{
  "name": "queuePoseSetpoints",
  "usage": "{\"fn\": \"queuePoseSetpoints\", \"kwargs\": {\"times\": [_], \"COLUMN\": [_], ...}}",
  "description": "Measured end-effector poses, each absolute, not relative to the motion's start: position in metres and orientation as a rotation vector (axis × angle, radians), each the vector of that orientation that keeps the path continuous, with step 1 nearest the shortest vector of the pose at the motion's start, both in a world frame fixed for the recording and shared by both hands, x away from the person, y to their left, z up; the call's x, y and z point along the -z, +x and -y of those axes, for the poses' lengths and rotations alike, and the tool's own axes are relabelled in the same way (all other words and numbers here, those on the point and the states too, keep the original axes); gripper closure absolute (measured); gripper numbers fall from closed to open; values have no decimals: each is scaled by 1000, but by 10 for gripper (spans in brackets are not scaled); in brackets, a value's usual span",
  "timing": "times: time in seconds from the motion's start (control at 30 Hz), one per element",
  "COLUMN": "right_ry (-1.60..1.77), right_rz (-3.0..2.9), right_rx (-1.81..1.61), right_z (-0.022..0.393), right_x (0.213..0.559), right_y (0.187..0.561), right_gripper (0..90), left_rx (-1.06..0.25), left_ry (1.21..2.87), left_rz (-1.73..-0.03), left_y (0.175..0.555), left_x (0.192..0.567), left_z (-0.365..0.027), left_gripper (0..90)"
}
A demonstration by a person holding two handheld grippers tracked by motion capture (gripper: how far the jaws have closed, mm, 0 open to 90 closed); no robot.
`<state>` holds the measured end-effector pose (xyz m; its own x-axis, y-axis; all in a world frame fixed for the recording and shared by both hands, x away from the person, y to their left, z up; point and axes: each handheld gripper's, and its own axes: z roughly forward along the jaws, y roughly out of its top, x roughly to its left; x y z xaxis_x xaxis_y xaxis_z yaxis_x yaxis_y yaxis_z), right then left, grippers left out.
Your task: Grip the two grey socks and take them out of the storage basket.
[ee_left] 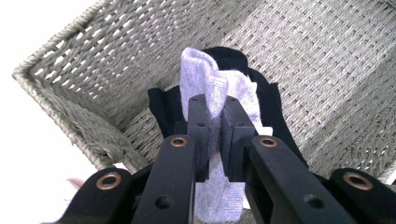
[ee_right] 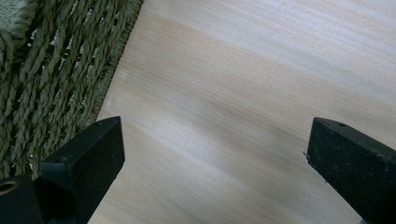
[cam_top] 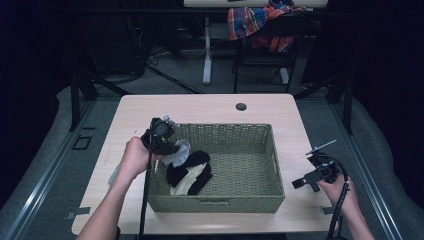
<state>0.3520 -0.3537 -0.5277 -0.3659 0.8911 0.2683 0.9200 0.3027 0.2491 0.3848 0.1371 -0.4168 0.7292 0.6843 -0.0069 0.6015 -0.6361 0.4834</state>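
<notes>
Here, from above, a person sits at a pale wooden table [cam_top: 210,107] with a woven rectangular basket [cam_top: 250,134] set in the middle of it. The left hand [cam_top: 132,159] holds the left gripper [cam_top: 170,149] over the basket's left end, and a light grey sock [cam_top: 179,152] hangs from its tip just above a small heap of black and cream socks [cam_top: 190,172] lying in the basket's left half. The right hand [cam_top: 340,192] holds the right gripper [cam_top: 305,182] low over bare table to the right of the basket, well apart from the other one. Beyond the table, a plaid cloth [cam_top: 255,20] is draped over a chair at a second desk. In the left gripper view, the two black jaws are drawn close together and pinch the light grey sock [ee_left: 210,88] between them, its fabric bunched above the tips and trailing below; behind it a black sock [ee_left: 163,105] rests against the basket's [ee_left: 93,60] woven floor near a corner. In the right gripper view, the right gripper [ee_right: 215,140] has its jaws spread wide with nothing between them, over the wood grain of the table [ee_right: 243,84], and the basket's [ee_right: 51,79] outer wall runs just beside the left jaw.
</notes>
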Motion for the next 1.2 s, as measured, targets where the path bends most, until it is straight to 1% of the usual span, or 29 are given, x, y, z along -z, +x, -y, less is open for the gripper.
{"fn": "queuePoseSetpoints", "kwargs": {"times": [0.5,0.53,0.57,0.6,0.87,1.0,1.2], "right_ry": [-1694,-1747,-1746,-1713,-1743,-1713,-1710], "right_rz": [2487,2449,2450,2474,2454,2478,2477], "right_rx": [517,584,581,535,567,530,526], "right_z": [357,356,356,358,357,359,358], "right_x": [526,529,529,526,527,525,526], "right_y": [349,347,347,348,346,348,348], "right_gripper": [40,40,40,41,41,41,41], "left_rx": [-325,-328,-332,-351,-414,-455,-469], "left_ry": [2396,2389,2389,2383,2357,2341,2290], "left_rz": [-979,-979,-984,-993,-1049,-1107,-1177], "left_y": [378,378,378,377,374,374,373], "left_x": [387,385,384,381,374,373,373], "left_z": [-151,-153,-154,-157,-176,-190,-214], "left_gripper": [842,843,843,843,844,844,844]}}
